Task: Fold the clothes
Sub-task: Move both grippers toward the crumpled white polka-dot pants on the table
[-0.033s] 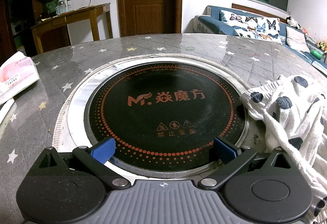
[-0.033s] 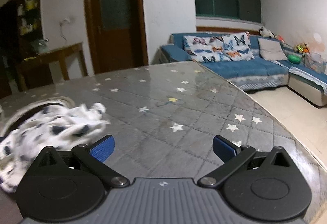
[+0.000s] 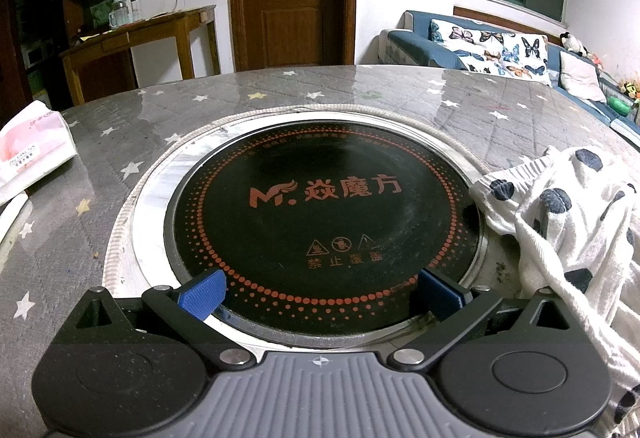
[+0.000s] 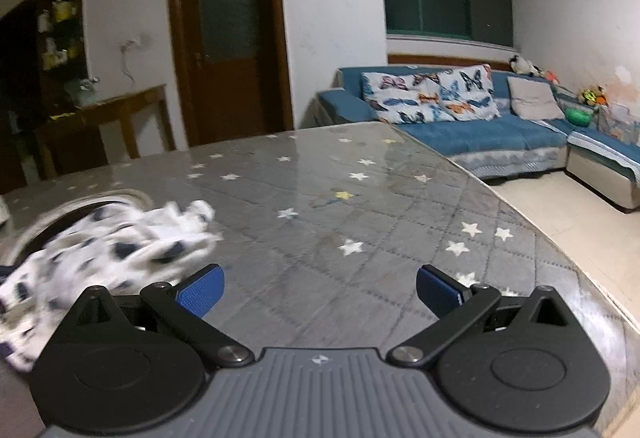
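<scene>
Nothing tells these views apart from the earlier pair: your hand-held grippers sit where they were, and the spotted garment has not shifted. Your left hand-held gripper (image 3: 320, 292) hovers low over the round black cooker plate (image 3: 320, 214) sunk into the middle of the worktop (image 3: 460, 110), its blue pads (image 3: 202, 294) spread wide with nothing between them. The white garment with dark spots (image 3: 568, 222) lies crumpled just to the right of that gripper, one edge lapping over the steel ring at the plate's right side, and its near folds drape against the gripper's right housing; the pads themselves are clear of the cloth. Toward the left edge of the worktop sits a pink-and-white packet (image 3: 32, 148), well apart from the garment. Your right hand-held gripper (image 4: 320, 292) is likewise spread apart and holds nothing, pointing across the bare star-patterned quilted cover toward the worktop's far right edge. In this view the garment (image 4: 104, 250) shows blurred at the left, lying beside and slightly ahead of the left pad (image 4: 200, 292), with its near edge running close to that finger; you cannot tell whether it touches the finger. The cloth is in a loose heap with no fold made in it. Beyond the worktop stand a wooden door (image 4: 228, 50) and a blue sofa (image 4: 480, 134) with butterfly cushions.
</scene>
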{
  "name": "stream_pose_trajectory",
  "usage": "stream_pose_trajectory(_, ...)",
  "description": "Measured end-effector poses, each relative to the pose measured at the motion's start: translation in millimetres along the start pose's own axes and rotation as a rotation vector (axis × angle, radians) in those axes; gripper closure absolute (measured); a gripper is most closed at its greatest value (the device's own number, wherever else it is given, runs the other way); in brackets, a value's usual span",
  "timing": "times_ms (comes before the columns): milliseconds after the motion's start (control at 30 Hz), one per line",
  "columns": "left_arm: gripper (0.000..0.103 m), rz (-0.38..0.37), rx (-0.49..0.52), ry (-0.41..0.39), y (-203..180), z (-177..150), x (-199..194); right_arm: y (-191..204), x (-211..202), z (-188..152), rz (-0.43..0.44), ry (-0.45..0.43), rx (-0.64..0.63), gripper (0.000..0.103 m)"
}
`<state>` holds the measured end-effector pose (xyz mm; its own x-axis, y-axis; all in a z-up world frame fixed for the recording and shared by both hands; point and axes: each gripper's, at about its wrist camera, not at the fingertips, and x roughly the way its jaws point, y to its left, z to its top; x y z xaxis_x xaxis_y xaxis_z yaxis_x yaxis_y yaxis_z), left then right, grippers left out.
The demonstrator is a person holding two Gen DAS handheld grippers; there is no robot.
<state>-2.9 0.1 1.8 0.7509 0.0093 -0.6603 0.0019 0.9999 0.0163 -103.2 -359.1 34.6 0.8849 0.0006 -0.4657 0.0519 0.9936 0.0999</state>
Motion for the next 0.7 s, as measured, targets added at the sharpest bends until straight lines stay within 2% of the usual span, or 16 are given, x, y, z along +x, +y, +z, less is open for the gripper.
stream_pose_trajectory(133,0.0,0.003,-0.012,0.007,0.4,-1.2,-7.9,-3.3,4.8,5.1,-0.031,0.019,-0.049,0.0)
stream_pose_trajectory(233,0.0,-0.005,-0.033,0.017,5.4,-2.7,-16.4,15.1,25.0,16.9,-0.054,0.062,-0.136,0.0)
stream_pose_trajectory(300,0.0,0.004,-0.029,0.012,5.1,-5.7,-23.7,40.3,5.1,8.9,-0.063,0.003,-0.2,0.0)
stream_pose_trajectory(533,0.0,0.01,-0.03,-0.022,-0.9,-18.9,-63.0,79.8,-6.9,-4.6,-0.005,0.029,-0.27,0.0)
stream_pose_trajectory(700,0.0,-0.012,-0.017,-0.022,-10.5,-29.8,-82.9,76.5,-22.2,-13.1,0.075,0.027,-0.236,0.0)
